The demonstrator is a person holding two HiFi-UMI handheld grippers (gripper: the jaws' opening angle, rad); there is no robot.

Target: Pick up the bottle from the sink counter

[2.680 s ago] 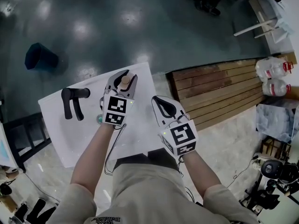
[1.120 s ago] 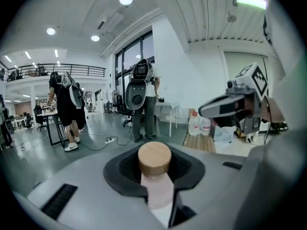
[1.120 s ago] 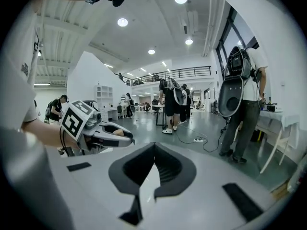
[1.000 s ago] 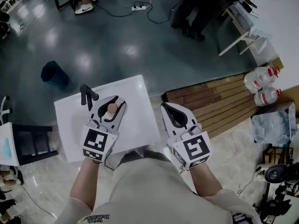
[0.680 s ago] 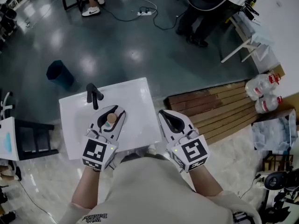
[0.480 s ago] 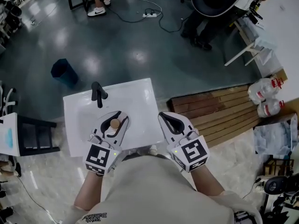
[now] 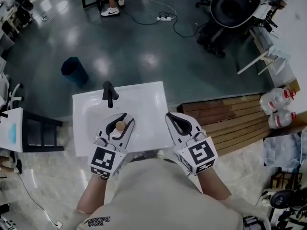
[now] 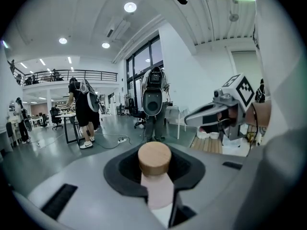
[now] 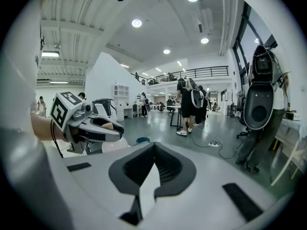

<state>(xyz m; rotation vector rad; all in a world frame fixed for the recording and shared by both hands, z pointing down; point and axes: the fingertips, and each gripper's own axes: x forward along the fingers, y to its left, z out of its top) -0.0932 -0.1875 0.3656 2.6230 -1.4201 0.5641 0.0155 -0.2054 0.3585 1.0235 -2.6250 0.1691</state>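
The bottle (image 7: 120, 125) has a round wooden cap and a pale pink body (image 8: 160, 190). My left gripper (image 7: 123, 118) is shut on it just below the cap and holds it upright above the white sink counter (image 7: 144, 104), over the basin's front part. The black faucet (image 7: 110, 94) stands beyond it. To the right, my right gripper (image 7: 173, 117) hovers over the counter's front right corner, shut with nothing in it; its dark pads meet in the right gripper view (image 9: 153, 147). That view also shows the left gripper (image 9: 93, 124) with the cap.
A dark blue bin (image 7: 74, 71) stands on the grey floor beyond the sink. A wooden pallet (image 7: 225, 119) lies to the right, with water jugs (image 7: 280, 99) past it. A black rack (image 7: 41, 131) is on the left. An office chair (image 7: 235, 6) and cables lie farther off.
My left gripper has drawn the bottle back from beside the faucet toward the counter's front edge. The head camera has risen, so the sink looks smaller. The right gripper stays shut alongside.
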